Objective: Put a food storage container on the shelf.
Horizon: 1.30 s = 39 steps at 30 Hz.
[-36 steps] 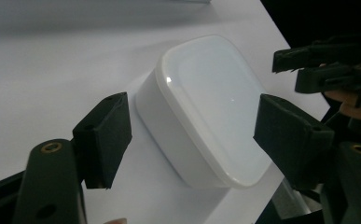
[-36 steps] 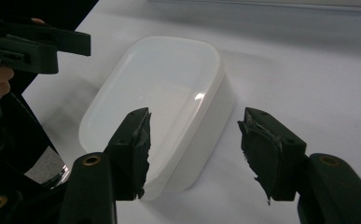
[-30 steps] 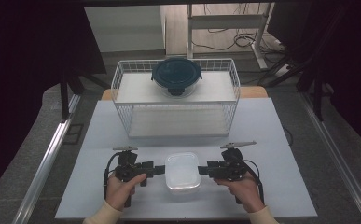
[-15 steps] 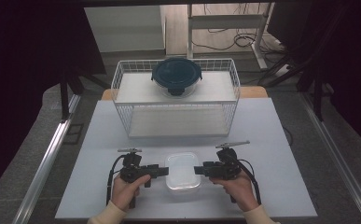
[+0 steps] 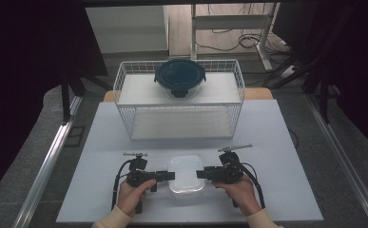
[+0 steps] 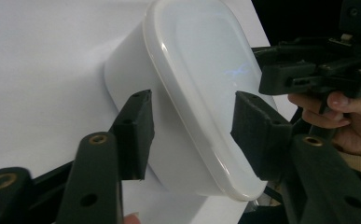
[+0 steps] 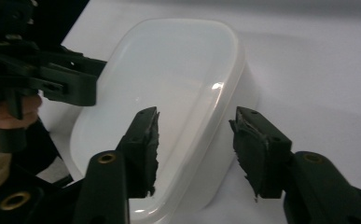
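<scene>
A white lidded plastic box (image 5: 187, 174) sits on the white table near its front edge. My left gripper (image 5: 170, 175) points at the box's left side, my right gripper (image 5: 200, 174) at its right side. In the left gripper view the jaws stand open astride the box's rim (image 6: 194, 116), one pad (image 6: 138, 126) beside the wall and the other over the lid; I cannot tell whether they touch. The right gripper (image 7: 194, 140) is open the same way over the box (image 7: 169, 93). The opposite gripper (image 6: 308, 70) shows across the lid.
A white wire basket rack (image 5: 179, 102) stands behind the box at mid table. A round dark-lidded container (image 5: 179, 77) rests on the rack's top shelf. The table's front edge (image 5: 191, 221) is close under the hands.
Both grippers have closed in on the white box from either side, and their tips now reach its edges.
</scene>
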### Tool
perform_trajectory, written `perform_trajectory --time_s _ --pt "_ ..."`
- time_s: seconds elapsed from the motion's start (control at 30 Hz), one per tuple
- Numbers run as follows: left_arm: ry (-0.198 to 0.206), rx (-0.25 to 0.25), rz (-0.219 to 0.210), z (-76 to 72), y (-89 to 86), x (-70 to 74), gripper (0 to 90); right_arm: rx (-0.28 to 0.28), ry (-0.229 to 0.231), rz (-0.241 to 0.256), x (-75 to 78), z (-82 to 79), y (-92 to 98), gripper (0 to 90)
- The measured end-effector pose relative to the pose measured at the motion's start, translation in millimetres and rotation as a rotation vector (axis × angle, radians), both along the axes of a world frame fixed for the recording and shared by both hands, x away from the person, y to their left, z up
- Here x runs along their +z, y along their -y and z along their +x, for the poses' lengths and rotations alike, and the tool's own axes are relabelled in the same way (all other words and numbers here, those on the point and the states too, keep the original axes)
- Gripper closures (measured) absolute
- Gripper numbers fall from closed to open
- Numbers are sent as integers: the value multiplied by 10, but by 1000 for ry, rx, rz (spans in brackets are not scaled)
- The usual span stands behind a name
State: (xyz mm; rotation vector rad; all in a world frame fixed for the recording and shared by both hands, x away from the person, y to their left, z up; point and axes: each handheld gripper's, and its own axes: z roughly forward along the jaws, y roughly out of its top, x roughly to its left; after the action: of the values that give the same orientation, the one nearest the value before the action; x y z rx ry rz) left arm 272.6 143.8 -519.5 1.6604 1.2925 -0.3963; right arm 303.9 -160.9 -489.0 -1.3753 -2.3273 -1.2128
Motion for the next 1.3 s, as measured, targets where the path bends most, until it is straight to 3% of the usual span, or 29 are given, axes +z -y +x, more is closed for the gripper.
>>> perform_trajectory --time_s 0.27,0.4,0.67,0.87,1.07,1.3 --pt "5 29 -12 -18 -34 20 618 -19 -34 38 -14 4 35 606" --pt "4 39 -40 -37 -69 33 684 -33 -71 101 -15 -13 109 674" --pt "33 24 -49 -85 -96 125 750 -29 -56 121 32 -57 159 735" --pt "90 29 -9 -151 -79 229 795 -20 -42 144 72 -77 193 793" --pt "88 19 -9 -164 -98 238 801 -5 -26 145 74 -88 191 793" --pt "124 9 -2 -205 -119 328 804 8 10 139 146 -123 170 793"
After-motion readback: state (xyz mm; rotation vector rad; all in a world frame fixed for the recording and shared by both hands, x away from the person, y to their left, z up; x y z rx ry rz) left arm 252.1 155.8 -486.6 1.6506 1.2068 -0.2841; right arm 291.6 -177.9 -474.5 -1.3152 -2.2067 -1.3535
